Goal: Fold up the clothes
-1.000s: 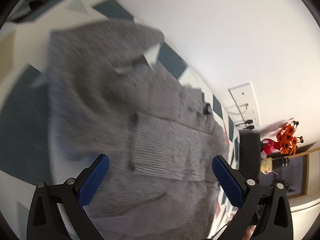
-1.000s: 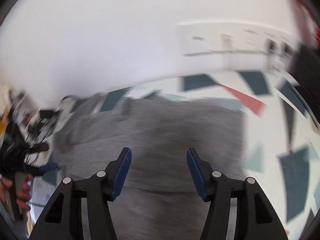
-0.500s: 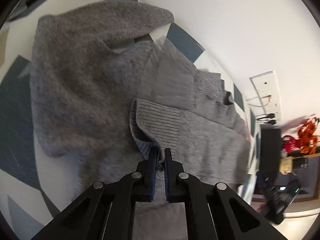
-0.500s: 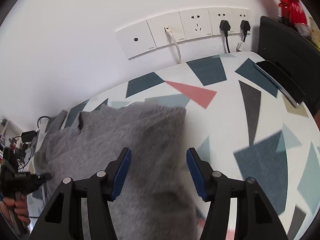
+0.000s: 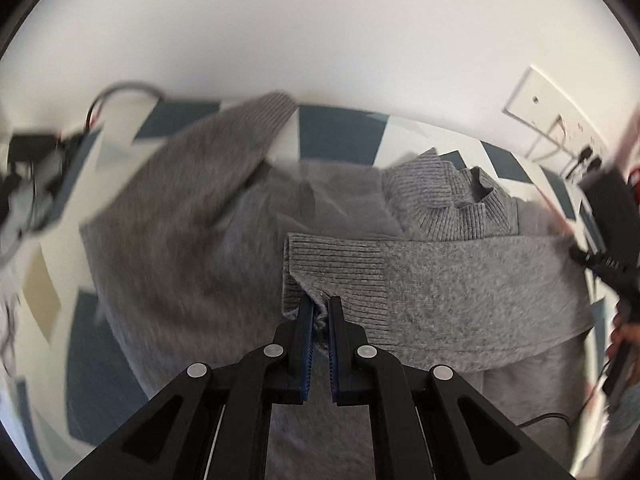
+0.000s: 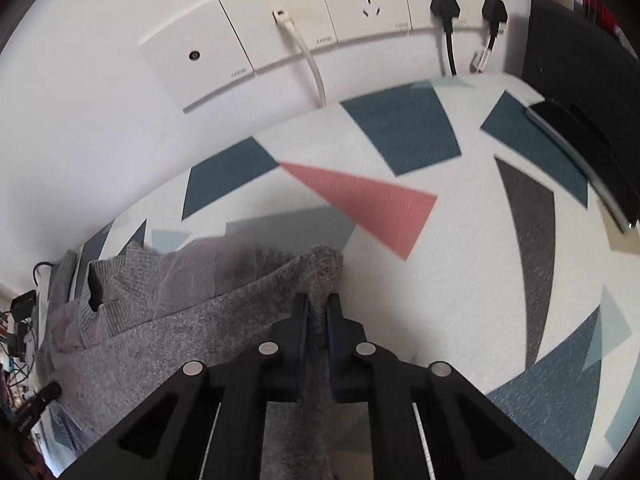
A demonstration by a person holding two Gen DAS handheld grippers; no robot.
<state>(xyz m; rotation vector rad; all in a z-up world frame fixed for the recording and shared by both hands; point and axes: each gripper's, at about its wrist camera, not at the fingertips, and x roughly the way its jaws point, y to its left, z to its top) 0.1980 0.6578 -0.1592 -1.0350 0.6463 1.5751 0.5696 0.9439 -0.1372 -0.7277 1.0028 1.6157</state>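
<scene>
Sweater [image 5: 192,240], grey and knitted, lies spread over the desk [image 6: 460,280], which wears a white cloth printed with dark blue, pale blue, pink and charcoal shapes. In the left wrist view it fills the middle of the frame; one sleeve runs toward the upper left, and the other sleeve [image 5: 460,280] is folded across the body, its ribbed cuff [image 5: 332,268] sitting at centre. The ribbed collar [image 5: 460,204] shows right of centre, above that folded sleeve.

The left gripper [image 5: 319,312] is closed tight on the lower edge of the cuff, a small pucker of knit caught between its blue pads.

In the right wrist view the sweater occupies the lower left, and its right-hand edge bunches up at centre. The right gripper [image 6: 318,312] is pinched on that raised edge, grey fabric pressed between the pads and trailing down between the black fingers.

Along the top of that view a row of white wall sockets [image 6: 304,28] carries a white cable [image 6: 308,60] and two black plugs [image 6: 444,4]. A black flat device [image 6: 576,136] rests at the right edge of the desk
</scene>
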